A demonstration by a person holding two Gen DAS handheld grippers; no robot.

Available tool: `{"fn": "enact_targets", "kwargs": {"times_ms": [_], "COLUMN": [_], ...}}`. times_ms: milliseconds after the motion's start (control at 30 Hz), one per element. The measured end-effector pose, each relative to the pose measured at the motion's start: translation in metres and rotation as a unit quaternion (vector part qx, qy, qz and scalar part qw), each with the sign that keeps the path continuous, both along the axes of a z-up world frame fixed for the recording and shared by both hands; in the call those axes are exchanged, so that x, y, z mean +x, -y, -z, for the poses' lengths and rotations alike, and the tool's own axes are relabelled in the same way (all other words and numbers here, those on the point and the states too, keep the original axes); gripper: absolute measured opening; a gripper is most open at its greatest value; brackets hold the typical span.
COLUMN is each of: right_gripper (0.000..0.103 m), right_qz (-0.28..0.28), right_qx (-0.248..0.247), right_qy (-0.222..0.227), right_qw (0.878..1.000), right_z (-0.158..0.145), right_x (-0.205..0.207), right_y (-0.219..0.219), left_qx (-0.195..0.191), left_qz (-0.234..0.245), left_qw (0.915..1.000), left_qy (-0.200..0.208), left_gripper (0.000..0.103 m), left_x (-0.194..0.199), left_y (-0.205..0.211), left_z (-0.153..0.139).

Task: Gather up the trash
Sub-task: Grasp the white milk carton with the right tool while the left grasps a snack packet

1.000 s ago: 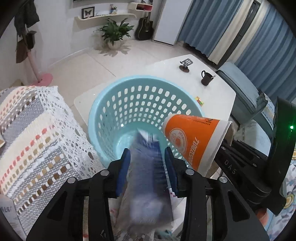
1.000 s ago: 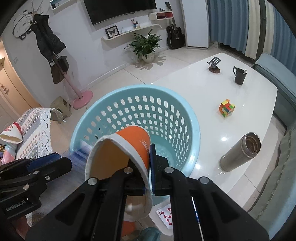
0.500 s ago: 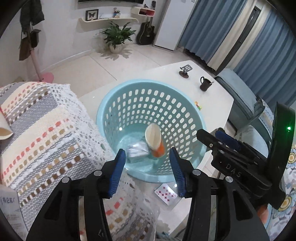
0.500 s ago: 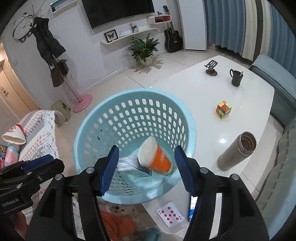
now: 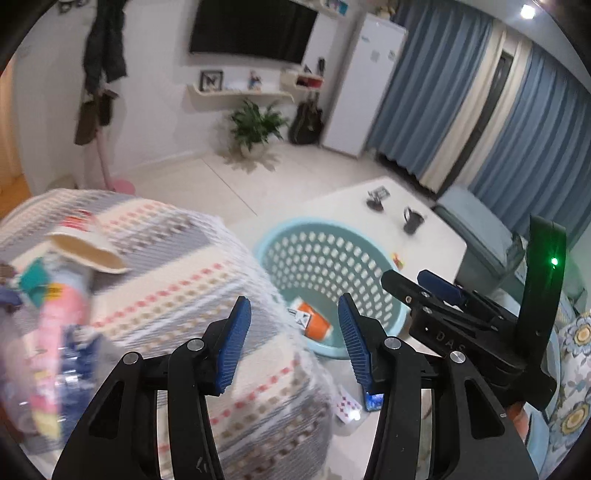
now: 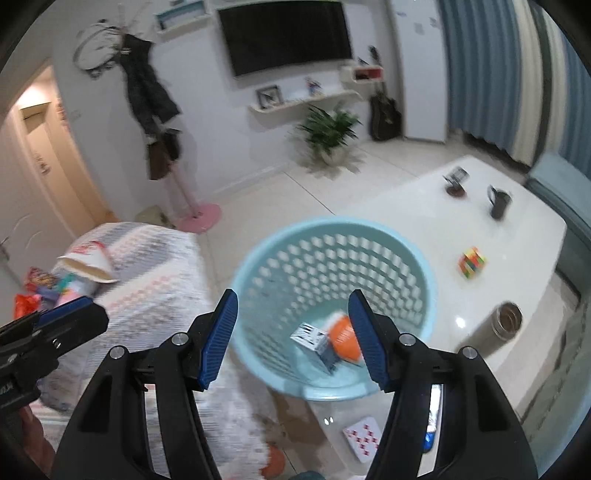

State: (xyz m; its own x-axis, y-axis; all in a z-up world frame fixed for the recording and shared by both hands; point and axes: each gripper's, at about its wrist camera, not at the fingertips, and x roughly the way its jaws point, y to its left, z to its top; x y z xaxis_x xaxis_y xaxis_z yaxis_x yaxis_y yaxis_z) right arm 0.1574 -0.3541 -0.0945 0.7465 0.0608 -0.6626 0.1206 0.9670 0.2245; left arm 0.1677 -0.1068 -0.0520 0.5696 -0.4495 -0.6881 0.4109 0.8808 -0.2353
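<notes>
- My left gripper [image 5: 291, 345] stands open with nothing between its blue pads; a second ago it was clamped on a crumpled wrapper over the basket.
- My right gripper [image 6: 293, 339] is open and empty too; a second ago it pinched the rim of the orange paper cup.
- The orange cup [image 6: 343, 338] now lies on its side on the floor of the light-blue basket [image 6: 424, 280], toward its right.
- The wrapper [image 6: 312, 338] lies in the basket as well, just left of the cup and touching it.
- The basket sits on the near left corner of the white desk [image 6: 517, 229], and it looks lower and farther from both cameras than before.
- More of the room shows now: the television [image 6: 284, 33] on the far wall fills the top of the right view.
- On the left, a white paper cup [image 6: 86, 264] lies tipped on the patterned cloth [image 6: 155, 280], with blurred packets beside it.
- A playing card [image 6: 362, 437] lies below the basket, near me.
</notes>
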Motion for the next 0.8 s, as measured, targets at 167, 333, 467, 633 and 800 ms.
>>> {"fn": "enact_targets", "kwargs": {"times_ms": [167,333,467,633,800], "right_gripper": [0.059,0.059,0.069,0.076,0.079], "right_qz": [-0.060,-0.122,-0.155,-0.180,-0.203], "right_qx": [-0.004,-0.009,0.003,0.019,0.022], "right_qy": [0.017,0.019,-0.004,-0.036,-0.068], "right_qw": [0.998,0.992,0.988,0.983,0.977], "right_z": [-0.020,-0.026,-0.021,-0.015,-0.005], "right_x": [-0.005,-0.006,-0.003,-0.003,-0.003], "right_y": [-0.058,-0.121,-0.167,-0.207,-0.238], "left_qx": [-0.017,-0.022,-0.026,-0.029,-0.035], "left_qz": [-0.047,-0.101,-0.145,-0.200,-0.233], "left_qw": [0.9984,0.9935,0.9877,0.9781,0.9714], "left_qy": [0.028,0.046,0.053,0.050,0.028], "left_gripper": [0.048,0.048,0.048,0.053,0.053], "left_x": [-0.019,-0.035,-0.045,-0.058,-0.064], "left_y": [-0.053,-0.111,-0.162,-0.219,-0.259], "left_z": [-0.023,-0.038,-0.046,-0.041,-0.024]}}
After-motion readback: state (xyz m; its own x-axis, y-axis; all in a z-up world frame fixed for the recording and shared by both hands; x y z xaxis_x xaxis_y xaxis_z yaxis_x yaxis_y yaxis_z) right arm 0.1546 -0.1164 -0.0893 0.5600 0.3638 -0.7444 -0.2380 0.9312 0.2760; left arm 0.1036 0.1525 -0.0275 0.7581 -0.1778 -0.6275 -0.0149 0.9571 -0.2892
